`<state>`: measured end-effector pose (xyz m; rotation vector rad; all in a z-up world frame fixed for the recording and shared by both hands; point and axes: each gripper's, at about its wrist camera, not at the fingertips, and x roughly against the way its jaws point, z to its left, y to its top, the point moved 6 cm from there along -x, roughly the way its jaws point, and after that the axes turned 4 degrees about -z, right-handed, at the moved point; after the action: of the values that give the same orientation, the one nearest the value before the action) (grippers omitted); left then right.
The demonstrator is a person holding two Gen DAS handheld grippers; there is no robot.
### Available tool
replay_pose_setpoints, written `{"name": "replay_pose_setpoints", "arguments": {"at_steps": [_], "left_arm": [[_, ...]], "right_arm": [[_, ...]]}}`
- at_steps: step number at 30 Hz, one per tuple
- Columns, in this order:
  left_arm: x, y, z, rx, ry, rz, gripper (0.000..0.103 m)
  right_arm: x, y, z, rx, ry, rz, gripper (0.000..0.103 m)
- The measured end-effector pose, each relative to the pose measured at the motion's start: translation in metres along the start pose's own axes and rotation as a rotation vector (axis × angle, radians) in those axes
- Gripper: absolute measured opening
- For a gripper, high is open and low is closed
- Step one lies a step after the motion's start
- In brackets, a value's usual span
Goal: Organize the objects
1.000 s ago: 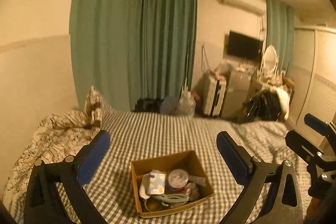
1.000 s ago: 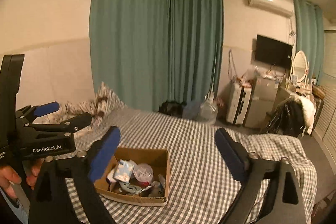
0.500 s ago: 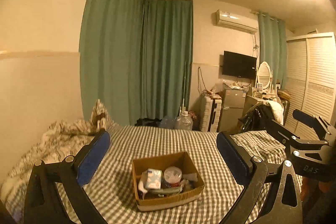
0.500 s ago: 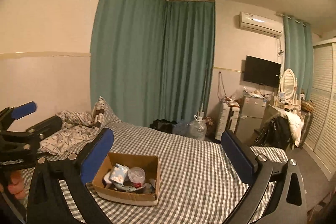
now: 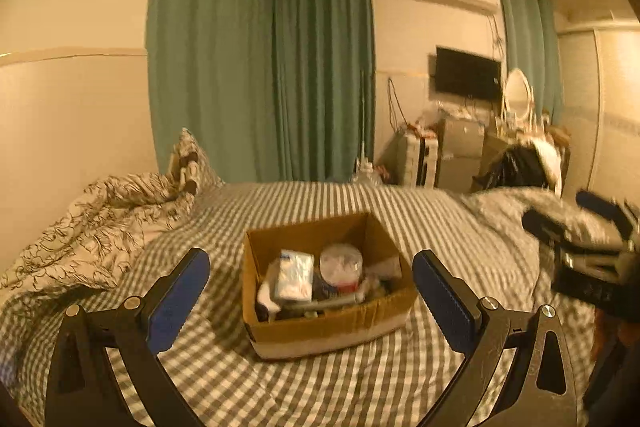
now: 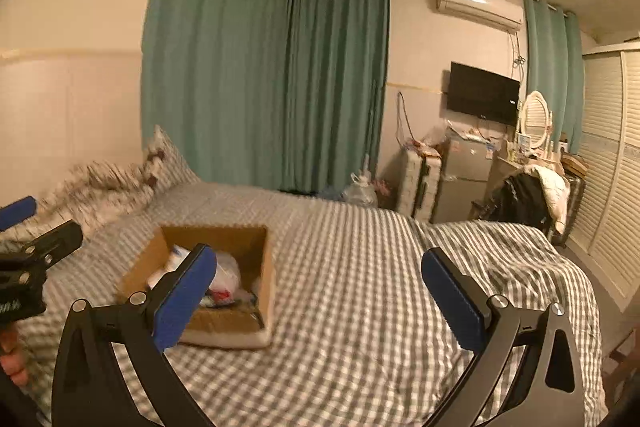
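— Why is the left gripper (image 5: pixel 311 281) wide apart, holding nothing?
— It faces the cardboard box (image 5: pixel 320 323) on the bed (image 5: pixel 360 387), I think to choose an item. The right gripper (image 6: pixel 319 285) is spread too, beside it.

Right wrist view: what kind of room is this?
Most likely a lived-in bedroom. A bed with a gingham cover fills the foreground, with a wall-mounted TV, an air conditioner and a louvered wardrobe beyond. A cardboard box of small items sits on the bed.
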<state>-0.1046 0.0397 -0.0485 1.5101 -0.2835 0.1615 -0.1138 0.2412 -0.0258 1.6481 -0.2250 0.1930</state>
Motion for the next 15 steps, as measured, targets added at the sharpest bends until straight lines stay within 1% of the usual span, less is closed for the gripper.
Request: {"name": "replay_pose_setpoints", "arguments": {"at_steps": [3, 6, 9, 13, 15], "left_arm": [[-0.002, -0.012, -0.004, -0.025, 0.026, 0.005, 0.103], [-0.006, -0.017, -0.002, 0.004, 0.037, 0.026, 0.103], [-0.007, -0.016, 0.003, 0.043, 0.024, 0.034, 0.103], [-0.007, -0.013, 0.009, 0.051, 0.040, 0.035, 0.103], [-0.005, -0.012, 0.011, 0.060, 0.036, 0.030, 0.103]], "right_arm": [[-0.009, -0.012, -0.001, 0.003, 0.001, 0.013, 0.103], [-0.010, -0.015, 0.000, 0.005, 0.012, 0.004, 0.103], [-0.010, -0.015, 0.004, 0.000, 0.033, -0.003, 0.103], [-0.006, -0.010, 0.007, -0.001, 0.029, -0.016, 0.103], [-0.005, -0.008, 0.007, -0.007, 0.033, -0.019, 0.103]]}}
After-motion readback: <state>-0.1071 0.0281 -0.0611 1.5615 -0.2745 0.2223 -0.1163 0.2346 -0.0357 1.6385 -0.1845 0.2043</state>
